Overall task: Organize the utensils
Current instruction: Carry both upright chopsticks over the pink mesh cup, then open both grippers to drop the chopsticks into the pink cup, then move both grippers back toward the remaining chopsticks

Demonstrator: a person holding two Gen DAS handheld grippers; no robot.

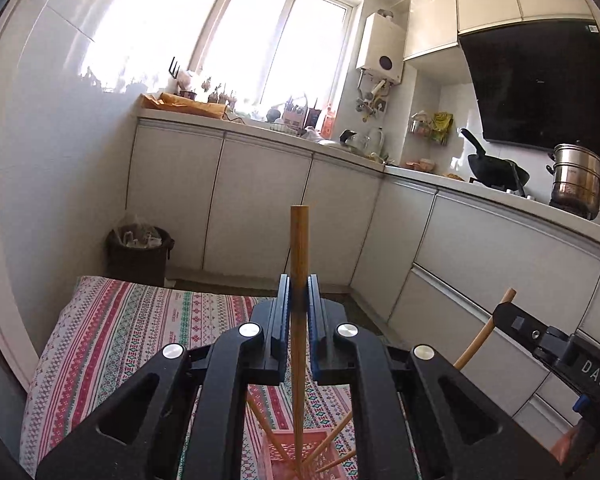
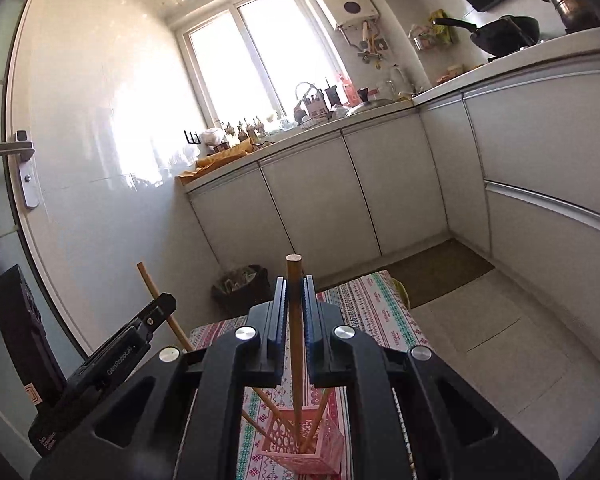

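My left gripper is shut on a wooden chopstick held upright, its lower end reaching down into a pink slotted basket on the patterned tablecloth. My right gripper is shut on another chopstick, also upright, with its tip in the same pink basket. Several chopsticks lean in the basket. The right gripper shows at the right of the left wrist view, and the left gripper at the left of the right wrist view.
A small table with the striped cloth stands in a narrow kitchen. White cabinets line the far and right sides. A dark waste bin sits past the table. A wok and steel pot are on the counter.
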